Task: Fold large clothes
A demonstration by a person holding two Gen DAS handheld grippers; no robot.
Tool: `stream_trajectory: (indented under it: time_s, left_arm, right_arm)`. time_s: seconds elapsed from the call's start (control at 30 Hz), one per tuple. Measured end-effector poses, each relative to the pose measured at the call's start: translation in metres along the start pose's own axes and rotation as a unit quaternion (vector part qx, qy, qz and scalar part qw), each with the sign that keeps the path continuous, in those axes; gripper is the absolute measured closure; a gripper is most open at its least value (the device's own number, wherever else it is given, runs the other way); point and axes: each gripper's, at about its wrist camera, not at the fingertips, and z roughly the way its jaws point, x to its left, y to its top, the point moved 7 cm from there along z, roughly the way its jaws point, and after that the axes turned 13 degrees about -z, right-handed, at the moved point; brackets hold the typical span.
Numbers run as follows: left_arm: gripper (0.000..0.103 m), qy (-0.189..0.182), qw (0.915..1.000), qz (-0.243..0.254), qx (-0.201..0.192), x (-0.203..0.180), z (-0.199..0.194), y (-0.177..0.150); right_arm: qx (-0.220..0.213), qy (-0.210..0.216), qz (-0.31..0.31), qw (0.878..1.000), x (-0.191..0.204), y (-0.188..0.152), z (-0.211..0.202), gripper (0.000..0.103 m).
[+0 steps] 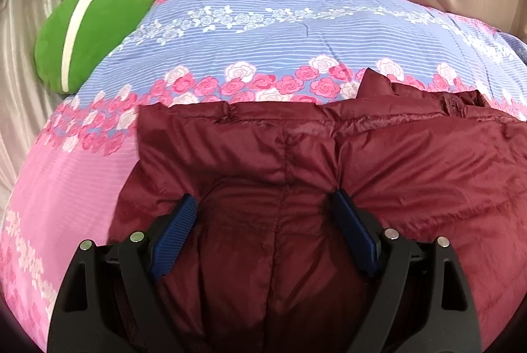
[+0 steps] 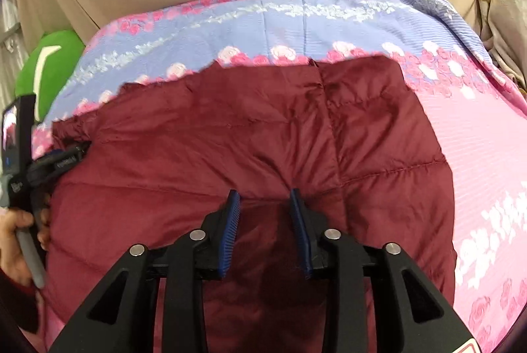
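Jacket [image 1: 296, 161] on floral quilt [image 1: 247, 33]; both grippers' jaws apart.

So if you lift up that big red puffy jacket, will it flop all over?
Probably yes. The red puffy jacket lies in soft creases on the flowery quilt, so it should droop from wherever it is held. Its quilted, padded panels suggest it is light for its size. The shiny fabric may slide in the right tongs and the left tongs.
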Motion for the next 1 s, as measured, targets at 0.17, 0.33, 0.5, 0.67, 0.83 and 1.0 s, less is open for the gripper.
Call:
stream_trajectory:
  time_s: [0.17, 0.33, 0.5, 0.67, 0.83, 1.0]
  left_arm:
    - [0.02, -0.029, 0.9994, -0.019, -0.006, 0.017, -0.037, -0.013]
    - [0.015, -0.066, 0.9963, -0.055, -0.002, 0.053, -0.072, -0.029]
    - [0.012, -0.072, 0.9921, -0.103, 0.002, 0.104, -0.089, -0.042]
    - [0.011, -0.104, 0.9824, -0.15, 0.039, 0.134, -0.082, -0.061]
    - [0.011, -0.144, 0.9709, -0.173, 0.082, 0.133, -0.066, -0.073]
    - [0.011, -0.18, 0.9604, -0.184, 0.107, 0.123, -0.057, -0.077]
  right_arm:
    - [-0.014, 0.045, -0.008, 0.999, 0.033, 0.019, -0.015, 0.071]
    - [-0.013, 0.077, -0.024, 0.997, 0.071, 0.039, -0.009, 0.071]
    - [0.02, 0.109, -0.032, 0.993, 0.109, 0.049, 0.018, 0.071]
    - [0.05, 0.12, -0.045, 0.991, 0.135, 0.046, 0.044, 0.07]
    - [0.066, 0.112, -0.051, 0.99, 0.139, 0.041, 0.055, 0.07]
    - [0.058, 0.129, -0.043, 0.989, 0.14, 0.049, 0.046, 0.069]
